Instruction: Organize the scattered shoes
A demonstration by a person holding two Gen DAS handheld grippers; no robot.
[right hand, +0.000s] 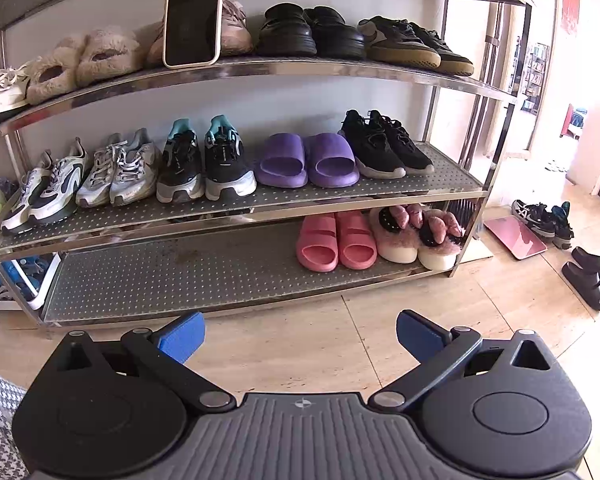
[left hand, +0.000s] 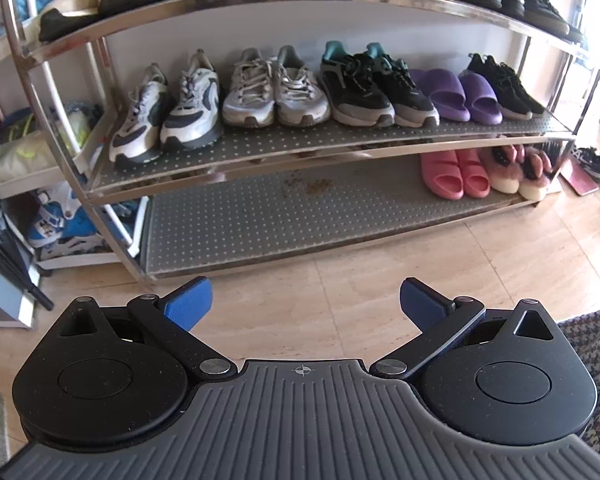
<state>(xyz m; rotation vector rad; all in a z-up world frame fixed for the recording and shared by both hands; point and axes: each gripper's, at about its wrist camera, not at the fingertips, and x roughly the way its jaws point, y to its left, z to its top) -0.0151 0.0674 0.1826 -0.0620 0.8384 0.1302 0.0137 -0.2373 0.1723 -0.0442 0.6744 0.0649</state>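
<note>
In the left wrist view, the left hand-held gripper [left hand: 305, 300] hangs over the tiled floor [left hand: 340, 280] with its blue fingers [left hand: 190, 304] spread wide and nothing between them. Straight ahead stands the metal shoe rack [left hand: 260, 152]. Its middle shelf carries a row of sneakers, a purple pair of slides [left hand: 458, 94] and black sneakers at the right end. On the bottom shelf only the right end is filled: pink slides [left hand: 454, 174] sit just beside pink fluffy slippers [left hand: 516, 170].

In the right wrist view, the right hand-held gripper [right hand: 300, 336] is likewise spread wide and holds nothing, above the floor in front of the rack. A phone [right hand: 194, 16] leans upright on the upper shelf among fluffy beige slippers and black shoes. The scattered shoes lie on the floor to the right of the rack: dark sneakers [right hand: 544, 218] beside a pink flat scale [right hand: 514, 237], and black sandals [right hand: 588, 278] nearer the camera, well apart from the gripper.
</note>
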